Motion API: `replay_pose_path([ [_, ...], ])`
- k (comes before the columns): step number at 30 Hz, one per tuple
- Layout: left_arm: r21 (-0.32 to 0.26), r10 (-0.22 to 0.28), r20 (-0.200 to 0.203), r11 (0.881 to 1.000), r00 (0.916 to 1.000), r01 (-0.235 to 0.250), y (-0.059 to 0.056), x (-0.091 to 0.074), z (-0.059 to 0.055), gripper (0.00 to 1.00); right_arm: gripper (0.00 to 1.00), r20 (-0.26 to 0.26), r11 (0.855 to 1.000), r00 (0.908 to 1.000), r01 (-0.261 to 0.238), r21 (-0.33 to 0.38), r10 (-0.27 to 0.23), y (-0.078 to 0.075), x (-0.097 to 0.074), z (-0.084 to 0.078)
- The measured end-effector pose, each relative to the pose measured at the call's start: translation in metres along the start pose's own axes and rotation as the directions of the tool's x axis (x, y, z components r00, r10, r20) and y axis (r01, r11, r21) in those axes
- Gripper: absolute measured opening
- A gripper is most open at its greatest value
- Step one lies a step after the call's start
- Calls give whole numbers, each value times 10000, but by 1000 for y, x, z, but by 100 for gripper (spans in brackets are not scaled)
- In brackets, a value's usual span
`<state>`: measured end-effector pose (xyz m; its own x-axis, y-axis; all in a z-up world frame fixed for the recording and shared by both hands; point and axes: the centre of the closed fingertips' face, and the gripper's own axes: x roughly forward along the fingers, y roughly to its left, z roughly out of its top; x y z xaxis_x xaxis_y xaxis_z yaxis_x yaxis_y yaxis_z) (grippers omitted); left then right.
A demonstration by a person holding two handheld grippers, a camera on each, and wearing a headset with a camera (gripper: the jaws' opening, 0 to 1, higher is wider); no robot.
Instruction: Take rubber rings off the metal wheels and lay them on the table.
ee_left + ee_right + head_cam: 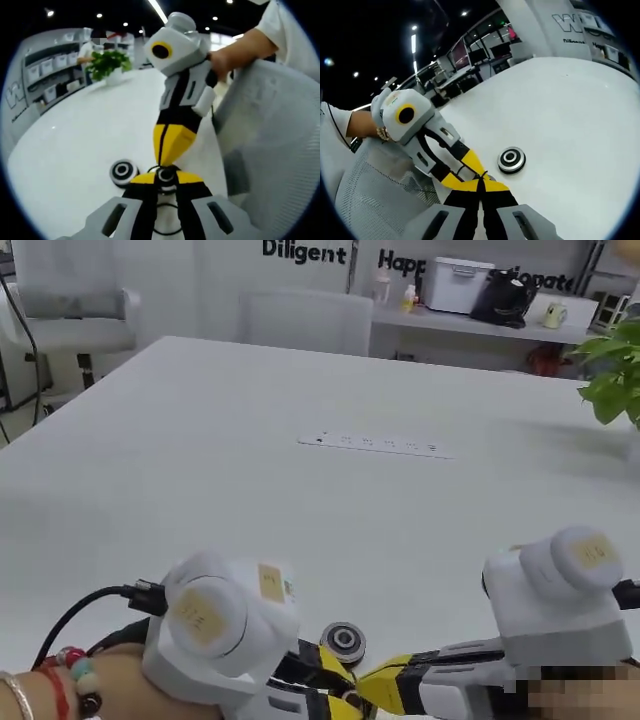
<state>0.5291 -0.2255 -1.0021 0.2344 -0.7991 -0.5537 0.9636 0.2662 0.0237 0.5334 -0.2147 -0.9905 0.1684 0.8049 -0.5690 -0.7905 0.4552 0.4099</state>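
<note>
Head view: left gripper (338, 668) and right gripper (378, 682) meet tip to tip at the near edge of the table (300, 390), with a loose wheel (343, 640) just beyond.

Left gripper view: jaws pinch a held wheel (167, 174).

Right gripper view: jaws pressed together; what they nip is unclear. The loose wheel (511, 159) lies flat nearby.

A broad white table (300, 400) fills the room, with a flat white power strip (375, 444) near its middle. Pale chairs (305, 320) stand at its far edge and a green leafy plant (612, 370) near its right edge. Beyond, a white counter (480, 325) along the lettered wall (303, 252) carries a white lidded box (458, 285). Strip lights (159, 10) glow overhead.
</note>
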Motion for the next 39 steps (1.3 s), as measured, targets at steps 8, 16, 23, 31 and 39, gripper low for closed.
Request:
replay_pose_path([
  [8,262,-518,78,9983,9986,516,-3,-22,13,22,0,212,9999,9997,86,58,-87,-1,-2,5],
  [16,543,-85,217,9985,9997,73,12,-61,21,36,0,627,9996,9979,-169,204,156,5,-2,16],
  [23,334,645,180,9973,9978,-651,19,-95,8,46,0,583,9990,9973,-442,-21,443,16,2,21],
  [31,-206,1652,137,9861,9862,-1649,22,-128,-13,54,0,152,9970,9974,-698,-329,703,22,10,18],
  [39,-1099,2527,322,9626,9670,-2478,21,-148,-29,56,0,-188,9941,9953,-956,-521,947,26,22,20],
])
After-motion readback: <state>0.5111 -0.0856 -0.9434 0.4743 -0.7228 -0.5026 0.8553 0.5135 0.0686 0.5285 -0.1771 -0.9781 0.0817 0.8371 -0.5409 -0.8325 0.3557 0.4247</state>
